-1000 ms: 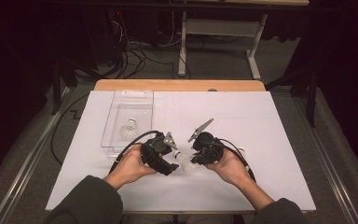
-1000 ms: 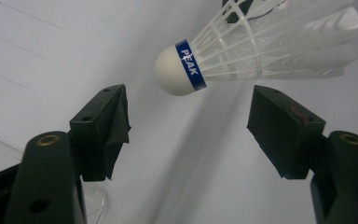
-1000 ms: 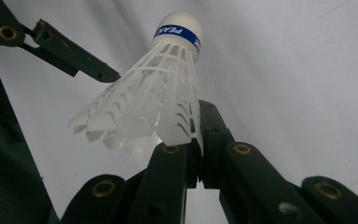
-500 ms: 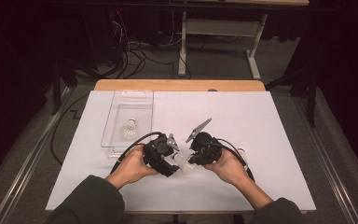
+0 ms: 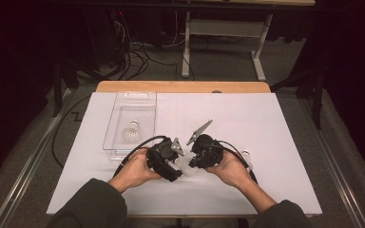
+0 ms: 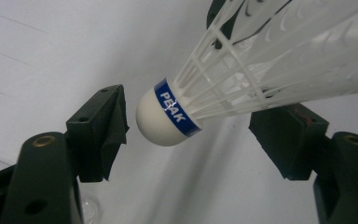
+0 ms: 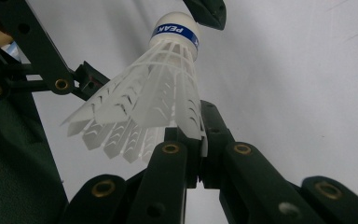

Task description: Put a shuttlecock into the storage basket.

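Right now my right gripper is pinching the shuttlecock skirt, my left gripper gaping around its cork, untouching.

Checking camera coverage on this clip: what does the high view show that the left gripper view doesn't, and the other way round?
High view alone: a clear plastic tray holding a second shuttlecock, both hands, and the table's wooden far edge. Left gripper view alone: the blue PEAK band on the held shuttlecock, its cork between the open left tongs. Shared: that shuttlecock and the white table cover.
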`<state>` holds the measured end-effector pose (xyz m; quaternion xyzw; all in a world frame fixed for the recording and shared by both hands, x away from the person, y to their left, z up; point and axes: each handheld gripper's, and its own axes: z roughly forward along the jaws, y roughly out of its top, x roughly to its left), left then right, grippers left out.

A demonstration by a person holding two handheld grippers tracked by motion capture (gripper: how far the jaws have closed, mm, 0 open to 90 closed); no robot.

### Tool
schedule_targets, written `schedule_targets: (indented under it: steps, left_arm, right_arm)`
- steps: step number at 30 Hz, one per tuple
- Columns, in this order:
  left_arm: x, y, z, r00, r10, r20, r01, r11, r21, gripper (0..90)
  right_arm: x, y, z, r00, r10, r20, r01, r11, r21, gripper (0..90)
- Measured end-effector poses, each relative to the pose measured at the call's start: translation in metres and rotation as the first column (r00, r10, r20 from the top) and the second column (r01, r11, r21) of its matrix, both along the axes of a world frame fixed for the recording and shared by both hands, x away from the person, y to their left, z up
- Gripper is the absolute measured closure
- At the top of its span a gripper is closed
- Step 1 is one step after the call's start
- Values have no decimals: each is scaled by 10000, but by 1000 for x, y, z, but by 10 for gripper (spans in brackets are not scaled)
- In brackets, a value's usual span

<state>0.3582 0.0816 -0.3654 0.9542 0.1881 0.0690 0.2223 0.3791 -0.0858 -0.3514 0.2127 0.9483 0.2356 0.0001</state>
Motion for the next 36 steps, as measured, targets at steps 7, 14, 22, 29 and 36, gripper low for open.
schedule_targets:
  steps: [7, 14, 22, 29, 36]
  left_arm:
    - [-2, -1, 0, 10000, -26, -3, 26, 10000, -72, 292]
    - [-3, -2, 1, 10000, -56, -60, 56, 10000, -78, 346]
    - [-2, 0, 2, 9999, 60, -139, -59, 10000, 33, 401]
    - [-3, 3, 3, 9999, 12, -119, -11, 10000, 74, 499]
    - [-4, 4, 3, 10000, -77, -51, 78, 9997, 229, 585]
  right_arm:
    - [0, 2, 0, 10000, 36, -9, -36, 10000, 49, 900]
    - [1, 3, 1, 10000, 25, 32, -25, 10000, 91, 900]
    - [1, 3, 0, 9999, -69, 102, 67, 9998, 174, 895]
    - [1, 3, 1, 9997, -94, 243, 89, 9998, 204, 882]
    - [1, 3, 0, 9993, -178, 337, 173, 9997, 156, 864]
